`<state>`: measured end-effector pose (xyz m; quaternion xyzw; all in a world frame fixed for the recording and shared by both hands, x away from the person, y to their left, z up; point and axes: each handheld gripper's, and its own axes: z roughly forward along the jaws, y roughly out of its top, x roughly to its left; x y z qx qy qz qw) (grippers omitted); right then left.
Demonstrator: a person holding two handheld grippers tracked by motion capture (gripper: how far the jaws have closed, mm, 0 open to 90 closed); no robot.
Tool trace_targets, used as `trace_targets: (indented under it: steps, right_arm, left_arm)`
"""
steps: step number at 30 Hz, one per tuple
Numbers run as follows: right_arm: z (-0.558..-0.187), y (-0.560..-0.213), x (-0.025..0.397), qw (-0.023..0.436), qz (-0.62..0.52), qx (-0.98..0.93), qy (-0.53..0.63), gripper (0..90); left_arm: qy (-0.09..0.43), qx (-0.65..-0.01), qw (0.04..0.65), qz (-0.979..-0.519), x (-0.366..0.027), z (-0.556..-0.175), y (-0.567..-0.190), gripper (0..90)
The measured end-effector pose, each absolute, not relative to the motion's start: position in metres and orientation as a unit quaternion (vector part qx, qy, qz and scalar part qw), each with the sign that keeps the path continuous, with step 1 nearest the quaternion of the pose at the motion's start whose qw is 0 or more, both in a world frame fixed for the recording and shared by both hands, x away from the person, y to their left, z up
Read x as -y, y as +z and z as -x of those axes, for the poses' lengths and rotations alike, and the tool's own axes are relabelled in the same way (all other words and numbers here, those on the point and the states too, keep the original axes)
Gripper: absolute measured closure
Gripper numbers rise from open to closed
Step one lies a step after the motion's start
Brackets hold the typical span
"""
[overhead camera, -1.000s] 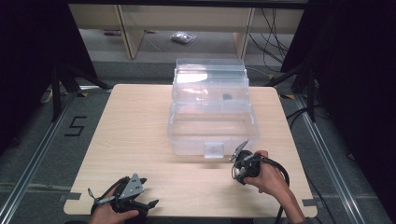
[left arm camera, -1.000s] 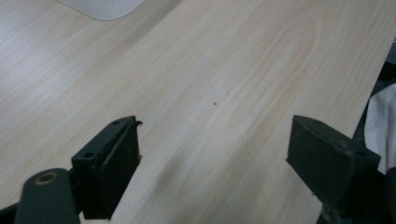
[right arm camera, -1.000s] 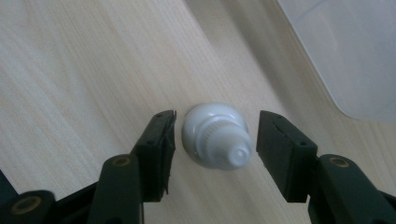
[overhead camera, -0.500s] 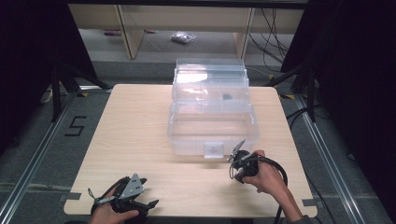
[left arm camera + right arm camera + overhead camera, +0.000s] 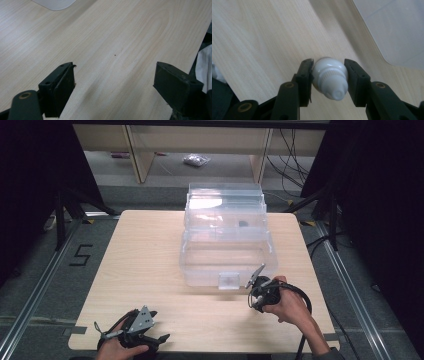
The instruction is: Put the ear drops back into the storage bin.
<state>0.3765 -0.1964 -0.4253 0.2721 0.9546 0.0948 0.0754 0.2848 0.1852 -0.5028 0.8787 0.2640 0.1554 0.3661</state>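
My right gripper (image 5: 329,77) is shut on a small white bottle (image 5: 330,78) with a ribbed neck, its nozzle end pointing back at the camera. It is held just above the wooden table (image 5: 262,37). In the high view this right gripper (image 5: 254,296) sits just in front of the right front corner of a clear plastic tiered box (image 5: 225,245). My left gripper (image 5: 132,330) rests at the table's front left edge. In its own view the left gripper (image 5: 113,85) stands wide open over bare wood, with nothing between the jaws.
The clear box has a small latch (image 5: 229,280) on its front wall, and its rounded corner (image 5: 397,30) lies close to the held bottle. A dark small item (image 5: 243,224) lies in an upper tier. Bare table (image 5: 145,265) spreads left of the box. Shelving (image 5: 200,140) stands beyond.
The right gripper has shifted slightly left and closer to the box's front wall, still holding the bottle. The left gripper has stayed in place.
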Motion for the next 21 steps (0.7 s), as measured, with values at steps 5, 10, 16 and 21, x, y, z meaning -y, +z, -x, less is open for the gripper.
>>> trace_targets:
  steps: [5, 10, 16, 21]
  right_arm:
    - [-0.380, -0.416, 0.200, 0.078, -0.276, -0.953, 0.101, 60.2]
    - [-0.383, -0.404, 0.202, 0.078, -0.267, -0.955, 0.102, 60.2]
    - [-0.383, -0.393, 0.200, 0.074, -0.262, -0.957, 0.102, 60.2]
    - [-0.385, -0.376, 0.201, 0.076, -0.254, -0.957, 0.113, 60.2]
  left_arm:
    - [0.154, -0.266, 0.373, -0.875, -0.185, -0.284, -0.503, 16.6]
    - [0.154, -0.267, 0.371, -0.876, -0.185, -0.284, -0.503, 16.6]
    - [0.158, -0.262, 0.367, -0.879, -0.185, -0.285, -0.503, 16.6]
    - [0.151, -0.267, 0.371, -0.876, -0.184, -0.284, -0.504, 16.6]
